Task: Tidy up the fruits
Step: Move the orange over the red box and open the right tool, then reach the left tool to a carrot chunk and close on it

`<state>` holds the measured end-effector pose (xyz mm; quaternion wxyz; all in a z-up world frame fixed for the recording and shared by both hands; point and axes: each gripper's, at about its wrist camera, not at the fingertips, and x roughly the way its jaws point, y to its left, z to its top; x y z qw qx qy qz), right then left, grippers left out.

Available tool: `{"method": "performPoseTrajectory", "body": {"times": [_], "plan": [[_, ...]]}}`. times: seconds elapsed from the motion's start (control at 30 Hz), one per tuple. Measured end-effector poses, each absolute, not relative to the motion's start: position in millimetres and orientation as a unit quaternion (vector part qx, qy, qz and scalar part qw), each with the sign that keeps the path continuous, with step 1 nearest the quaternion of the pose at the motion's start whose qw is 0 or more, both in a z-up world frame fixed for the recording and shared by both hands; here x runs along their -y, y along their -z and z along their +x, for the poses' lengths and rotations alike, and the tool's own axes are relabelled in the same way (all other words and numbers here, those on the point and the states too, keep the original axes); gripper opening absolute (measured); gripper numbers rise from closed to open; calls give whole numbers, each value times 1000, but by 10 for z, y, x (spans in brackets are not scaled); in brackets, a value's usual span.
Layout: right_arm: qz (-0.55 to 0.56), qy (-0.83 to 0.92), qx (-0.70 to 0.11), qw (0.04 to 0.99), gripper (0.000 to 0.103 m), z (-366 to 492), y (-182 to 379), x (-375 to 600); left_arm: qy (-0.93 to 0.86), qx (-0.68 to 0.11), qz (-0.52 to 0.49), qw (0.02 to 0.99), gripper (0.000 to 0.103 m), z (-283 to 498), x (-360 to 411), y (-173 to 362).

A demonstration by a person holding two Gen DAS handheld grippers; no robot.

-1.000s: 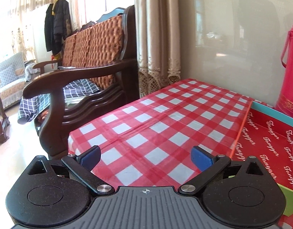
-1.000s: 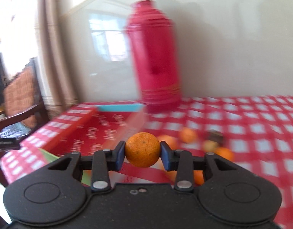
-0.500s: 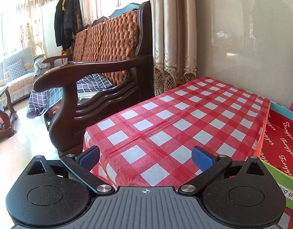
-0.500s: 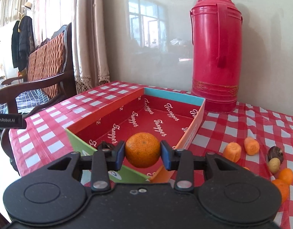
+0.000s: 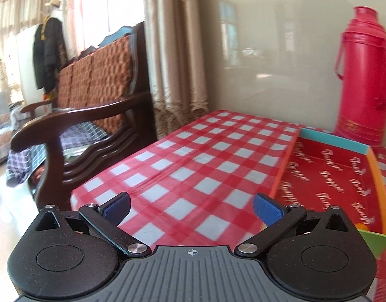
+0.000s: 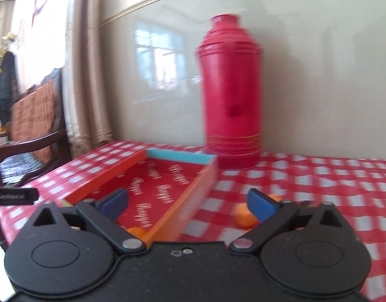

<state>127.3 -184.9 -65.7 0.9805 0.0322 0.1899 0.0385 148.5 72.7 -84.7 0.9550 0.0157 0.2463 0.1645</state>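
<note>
Progress, as a judgement: one fruit in, several to go. An orange fruit (image 6: 137, 231) lies on the floor of the red box (image 6: 167, 191), low in the right wrist view, just behind the left finger's linkage and partly hidden by it. It sits against the near orange wall of the box.

Right gripper (image 6: 187, 202): fingers (image 6: 114, 201) opening, standing wide, nothing between the pads. Through the gap show the box floor and its right-hand wall.

Left gripper (image 5: 191, 207): fingers (image 5: 267, 210) spread wide, empty, over bare checked cloth on the desk (image 5: 193, 156). The box lies beyond the right finger.

Left to do: at least two more orange fruits on the cloth outside the box. One (image 6: 244, 216) is just inside the right finger of the right gripper. Another (image 6: 274, 197) peeks over that finger's top edge. More may lie behind the gripper body; cannot tell.

Look of the fruit: small, round, bright orange, mandarin-like. The view is motion-blurred, so skin detail is not readable. The boxed one shows only as a low orange crescent.

Box: shallow, open-topped, red lining with white script, orange side walls, a teal far wall, a green near corner. A tall red thermos (image 6: 230, 93) stands beyond its far right corner, close to it.
</note>
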Motion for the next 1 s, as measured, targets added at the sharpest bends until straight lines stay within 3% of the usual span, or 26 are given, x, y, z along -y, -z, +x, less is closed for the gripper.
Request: {"method": "performPoseTrajectory", "body": {"times": [0.47,0.83,0.87,0.97,1.0], "plan": [[72,223,-172,957,97,770,701,2875,39,-202,88,975,103,1266,504,799],[98,240,-161,952,97,454,764,3324,144,-215,145,955,102,1186,1459,1035],[99,240,-157,953,97,428,755,3338,151,-217,151,953,99,1191,1532,1064],[103,247,-149,952,97,362,746,3404,173,-238,167,941,71,1227,1730,1155],[106,251,-148,951,97,350,747,3431,177,-245,171,938,66,1246,1784,1184]]}}
